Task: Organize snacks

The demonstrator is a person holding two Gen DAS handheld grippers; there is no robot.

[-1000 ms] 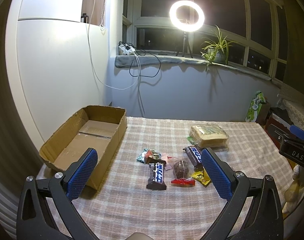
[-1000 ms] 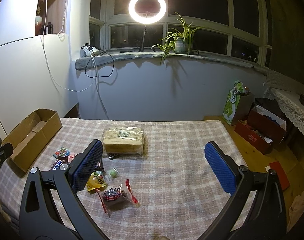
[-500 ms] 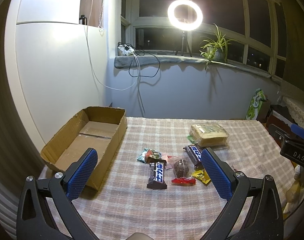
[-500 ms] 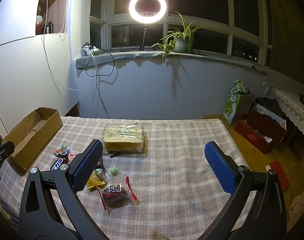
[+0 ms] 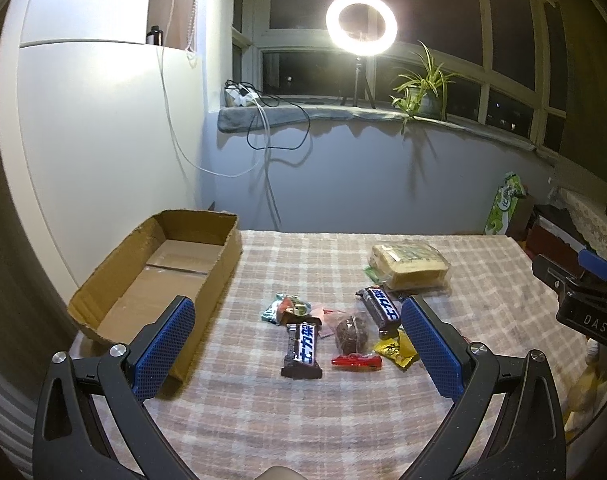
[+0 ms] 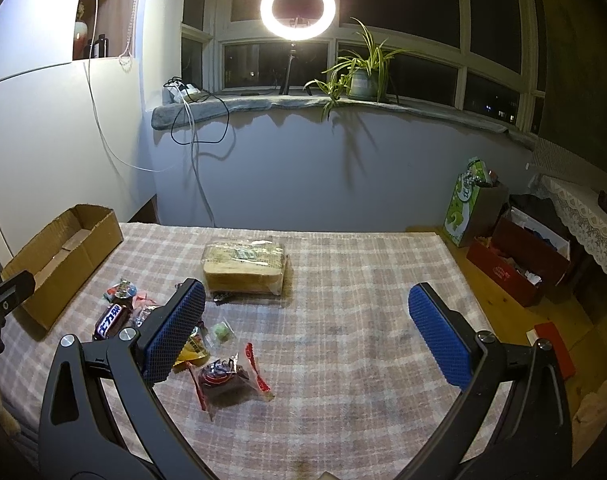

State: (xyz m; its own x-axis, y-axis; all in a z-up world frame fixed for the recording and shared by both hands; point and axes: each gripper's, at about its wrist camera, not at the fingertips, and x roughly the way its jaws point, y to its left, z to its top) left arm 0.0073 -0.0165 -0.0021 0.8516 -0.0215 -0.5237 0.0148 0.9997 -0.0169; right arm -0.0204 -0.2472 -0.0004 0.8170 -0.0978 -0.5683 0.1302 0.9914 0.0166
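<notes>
A cardboard box (image 5: 159, 276) (image 6: 59, 256) stands open at the table's left edge. Snacks lie mid-table: two chocolate bars (image 5: 303, 346) (image 5: 379, 306), a round brown cake in clear wrap (image 5: 350, 330) (image 6: 221, 376), a yellow packet (image 5: 395, 354), a small green-red packet (image 5: 283, 308) and a wrapped bread loaf (image 5: 407, 264) (image 6: 245, 264). My left gripper (image 5: 297, 346) hovers open above the near bar, holding nothing. My right gripper (image 6: 307, 328) is open over bare cloth right of the snacks, its left pad (image 6: 175, 332) covering part of the yellow packet (image 6: 191, 350).
The checked tablecloth (image 6: 343, 320) runs to the table's right edge, beyond which lie a green bag (image 6: 467, 204) and red boxes (image 6: 519, 256) on the floor. A ring light (image 5: 361, 24) and potted plant (image 6: 361, 76) stand on the windowsill. A white cabinet (image 5: 95, 140) flanks the box.
Both grippers drifted slightly back and upward, so the snacks and box sit a little lower in view. The jaws stay wide and no snack has moved.
</notes>
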